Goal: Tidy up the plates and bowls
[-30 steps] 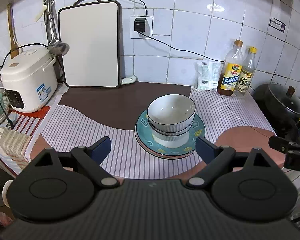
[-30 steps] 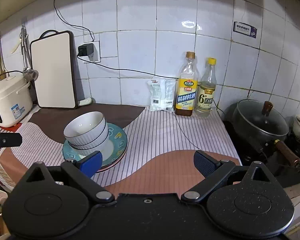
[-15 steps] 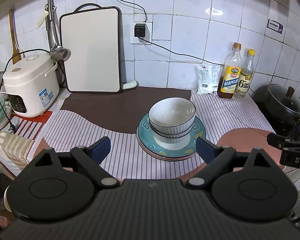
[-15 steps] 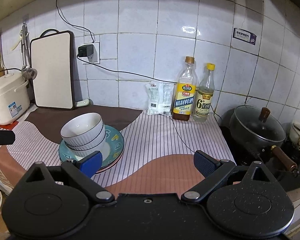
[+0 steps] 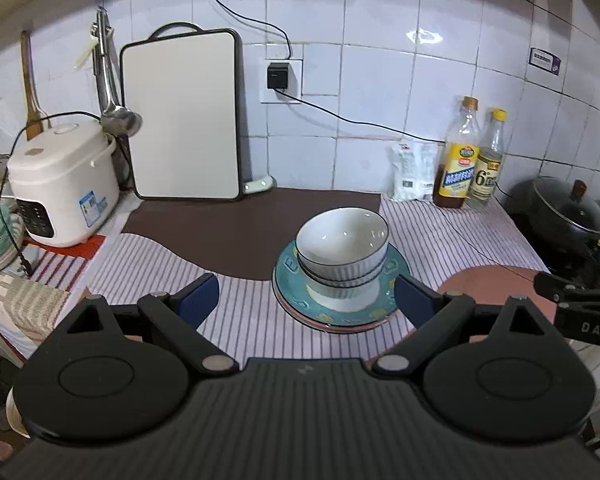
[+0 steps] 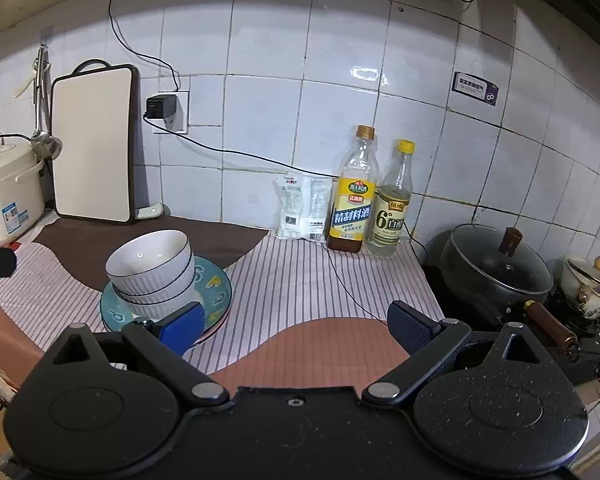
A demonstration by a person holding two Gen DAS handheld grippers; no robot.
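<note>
The clear bottle (image 6: 392, 200) with a yellow cap bears a large "6°" on its label. "DAS" stands in pale letters on the right claw (image 5: 580, 312).

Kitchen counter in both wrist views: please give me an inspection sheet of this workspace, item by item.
Surface: striped mat with brown and pink patches.
Job's things: white bowls nested on stacked plates.
Clutter: two bottles, packet, rice cooker, cutting board, lidded pot.
Grippers: left gripper and right gripper open, holding nothing.
Cables: black cord crosses the mat from the wall plug.
Surroundings: white tiled wall.
</note>
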